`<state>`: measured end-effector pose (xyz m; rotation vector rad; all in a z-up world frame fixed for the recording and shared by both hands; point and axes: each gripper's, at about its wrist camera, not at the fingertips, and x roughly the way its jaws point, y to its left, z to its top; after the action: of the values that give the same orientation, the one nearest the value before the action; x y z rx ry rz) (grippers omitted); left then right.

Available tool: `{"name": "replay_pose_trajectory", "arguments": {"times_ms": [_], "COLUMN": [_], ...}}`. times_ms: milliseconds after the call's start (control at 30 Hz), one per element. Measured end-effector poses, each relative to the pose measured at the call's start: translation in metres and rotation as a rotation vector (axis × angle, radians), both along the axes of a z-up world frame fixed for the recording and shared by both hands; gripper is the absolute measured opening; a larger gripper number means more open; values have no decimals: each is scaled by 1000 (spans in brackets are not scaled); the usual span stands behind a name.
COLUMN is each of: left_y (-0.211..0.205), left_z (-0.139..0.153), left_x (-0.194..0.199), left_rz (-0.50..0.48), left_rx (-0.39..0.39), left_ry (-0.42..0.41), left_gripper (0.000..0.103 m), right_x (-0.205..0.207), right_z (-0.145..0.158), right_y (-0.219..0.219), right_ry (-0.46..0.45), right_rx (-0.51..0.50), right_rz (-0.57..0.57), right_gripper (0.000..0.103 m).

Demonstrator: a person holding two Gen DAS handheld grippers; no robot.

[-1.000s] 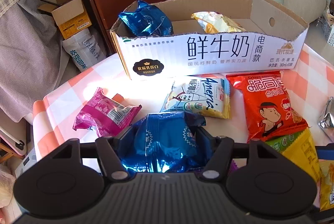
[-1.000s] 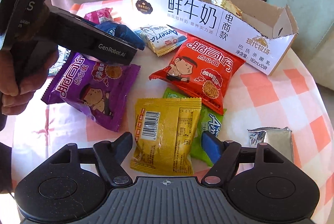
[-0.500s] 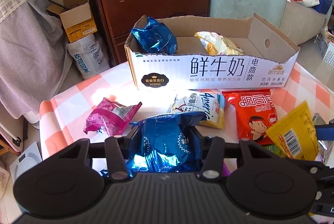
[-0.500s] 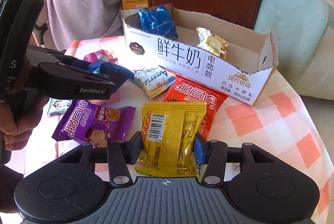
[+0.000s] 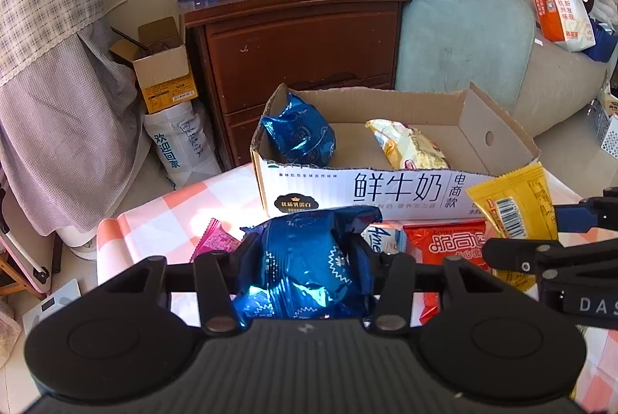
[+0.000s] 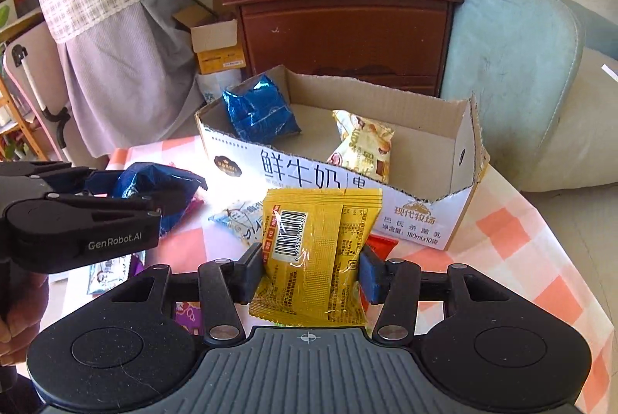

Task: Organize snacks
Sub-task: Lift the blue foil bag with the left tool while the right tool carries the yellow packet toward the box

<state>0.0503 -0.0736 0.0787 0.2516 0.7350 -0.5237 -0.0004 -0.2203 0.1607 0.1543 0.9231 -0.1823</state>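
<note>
Both packets had risen off the desk [image 6: 540,221] since a second earlier. Your left gripper [image 5: 305,273], tilted down, pinched the blue snack packet [image 5: 305,259]; your right gripper [image 6: 309,271] pinched the yellow snack packet [image 6: 313,251], both just before the milk carton box [image 6: 417,217].

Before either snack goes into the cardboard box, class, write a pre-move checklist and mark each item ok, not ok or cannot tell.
1. Left gripper shut on the blue packet: ok.
2. Right gripper shut on the yellow packet: ok.
3. Both packets lifted off the tablecloth: ok.
4. Cardboard box open, with bare floor between the blue bag and cream bag inside: ok.
5. Grips firm enough for the carry: cannot tell.
</note>
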Motion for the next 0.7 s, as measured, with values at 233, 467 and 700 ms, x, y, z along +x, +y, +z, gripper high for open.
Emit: {"name": "replay_pose_trajectory", "arguments": {"times_ms": [233,467,700], "left_y": [-7,-21,-40], "left_z": [28,48,49], "left_x": [2,15,32], "left_rz": [11,30,28], "left_rx": [-61,-115,-117], "left_ry": [-64,-112,-121], "left_gripper": [48,48,48], "right_x": [13,20,29], "right_z": [16,37,43], "right_y": [-11,-40,-64], "right_ry": [-73,-171,-230], "right_rx": [-24,13,46], "right_rz": [-56,-158,-233], "right_gripper": [49,49,49]}}
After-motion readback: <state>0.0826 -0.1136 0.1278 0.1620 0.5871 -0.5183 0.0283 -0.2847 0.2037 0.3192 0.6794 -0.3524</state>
